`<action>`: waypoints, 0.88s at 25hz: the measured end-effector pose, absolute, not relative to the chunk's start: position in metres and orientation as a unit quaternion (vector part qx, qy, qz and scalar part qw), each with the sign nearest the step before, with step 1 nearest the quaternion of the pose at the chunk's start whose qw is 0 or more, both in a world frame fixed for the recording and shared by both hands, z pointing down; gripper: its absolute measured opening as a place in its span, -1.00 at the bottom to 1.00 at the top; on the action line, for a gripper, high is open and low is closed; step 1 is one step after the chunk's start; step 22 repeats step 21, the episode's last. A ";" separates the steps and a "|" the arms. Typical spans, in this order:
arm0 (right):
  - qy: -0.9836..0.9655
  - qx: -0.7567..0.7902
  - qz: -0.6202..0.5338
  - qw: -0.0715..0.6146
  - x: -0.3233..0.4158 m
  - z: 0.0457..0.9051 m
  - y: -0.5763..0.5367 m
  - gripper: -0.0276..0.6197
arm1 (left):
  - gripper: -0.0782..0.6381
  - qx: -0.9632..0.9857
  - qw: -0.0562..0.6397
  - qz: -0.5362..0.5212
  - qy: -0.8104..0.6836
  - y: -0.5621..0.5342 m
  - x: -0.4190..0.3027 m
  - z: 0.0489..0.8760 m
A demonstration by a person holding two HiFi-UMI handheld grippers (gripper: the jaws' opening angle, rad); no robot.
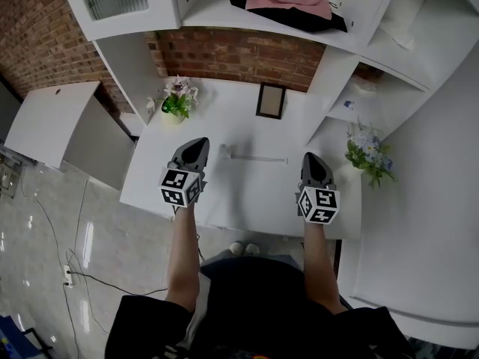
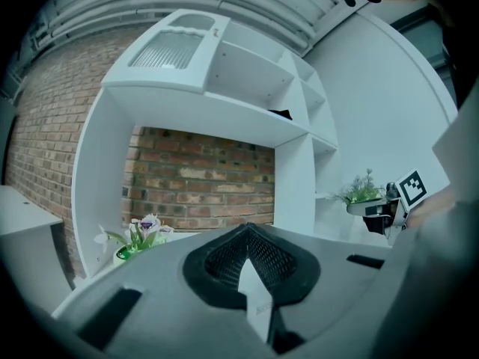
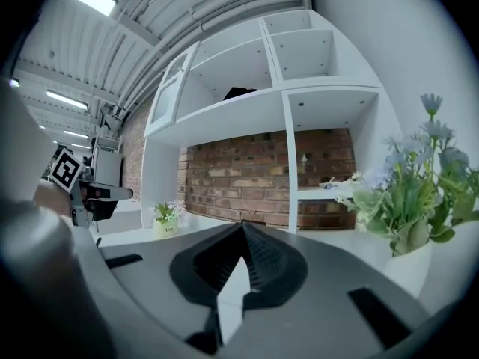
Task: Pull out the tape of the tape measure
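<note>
A small pale tape measure [image 1: 224, 152] lies on the white desk [image 1: 247, 193], and a thin strip of its tape [image 1: 258, 158] runs out to the right. My left gripper [image 1: 199, 145] hovers just left of the case, shut and empty. My right gripper [image 1: 310, 160] hangs right of the tape's far end, also shut with nothing in it. In the left gripper view the jaws [image 2: 247, 232] meet at a point, and the right gripper [image 2: 389, 206] shows across the desk. In the right gripper view the closed jaws [image 3: 241, 232] face the brick wall, with the left gripper [image 3: 86, 193] at the left. The tape measure is hidden in both gripper views.
A flower pot [image 1: 177, 100] stands at the desk's back left and a small picture frame [image 1: 271, 100] leans at the back middle. A second flower pot [image 1: 368, 151] sits on the low shelf at the right. Pink and black cloth [image 1: 288, 4] lies on the upper shelf.
</note>
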State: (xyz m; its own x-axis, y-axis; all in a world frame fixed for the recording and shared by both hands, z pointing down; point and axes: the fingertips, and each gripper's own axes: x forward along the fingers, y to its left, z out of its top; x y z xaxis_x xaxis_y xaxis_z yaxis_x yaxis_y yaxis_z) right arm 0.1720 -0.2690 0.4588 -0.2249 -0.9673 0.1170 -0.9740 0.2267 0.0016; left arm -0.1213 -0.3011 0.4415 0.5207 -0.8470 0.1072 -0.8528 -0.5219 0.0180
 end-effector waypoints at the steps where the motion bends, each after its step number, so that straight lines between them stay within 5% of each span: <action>1: -0.784 0.618 0.036 0.047 0.171 0.459 -0.269 -0.92 | -0.76 0.872 0.035 0.045 -0.487 -0.300 -0.120 0.442; 22: -0.793 0.605 0.047 0.054 0.167 0.467 -0.273 -0.92 | -0.76 0.878 0.039 0.074 -0.471 -0.301 -0.108 0.457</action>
